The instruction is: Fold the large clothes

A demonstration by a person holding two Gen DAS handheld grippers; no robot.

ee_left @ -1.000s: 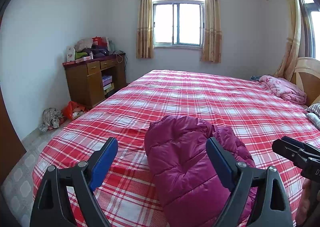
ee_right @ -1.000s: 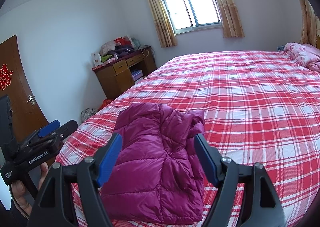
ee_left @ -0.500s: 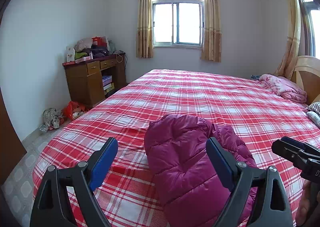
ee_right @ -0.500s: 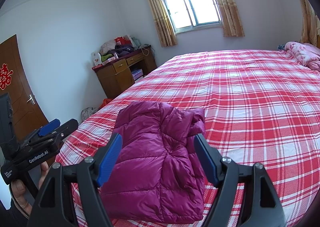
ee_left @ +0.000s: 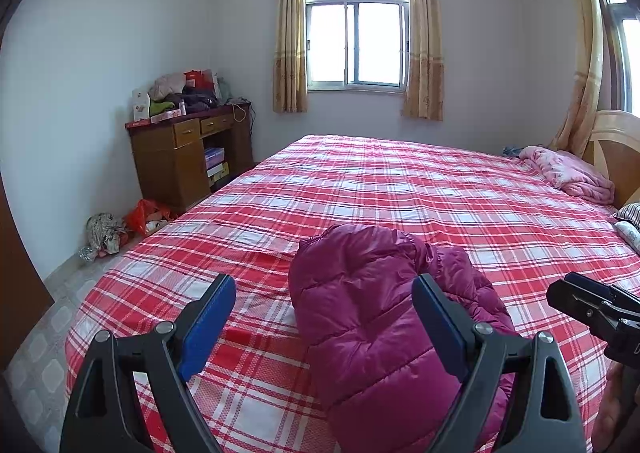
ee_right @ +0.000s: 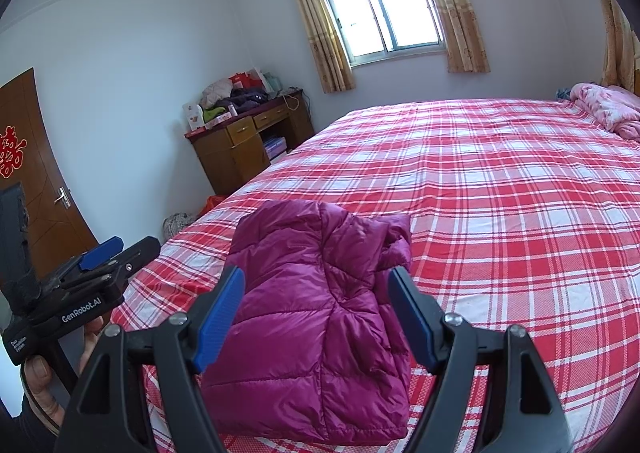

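From the left wrist cam, the left gripper (ee_left: 323, 299) was spread wide with nothing in it, hanging over the near end of the plaid bed (ee_left: 400, 189). The folded magenta puffer jacket (ee_left: 380, 317) lay on the sheet, mostly behind the right-hand finger.

The right wrist cam had the right gripper (ee_right: 316, 295) also gaping and empty, the jacket (ee_right: 316, 317) sitting folded at the bed's near edge (ee_right: 500, 213). A wooden desk (ee_right: 240, 149) stood by the far wall.
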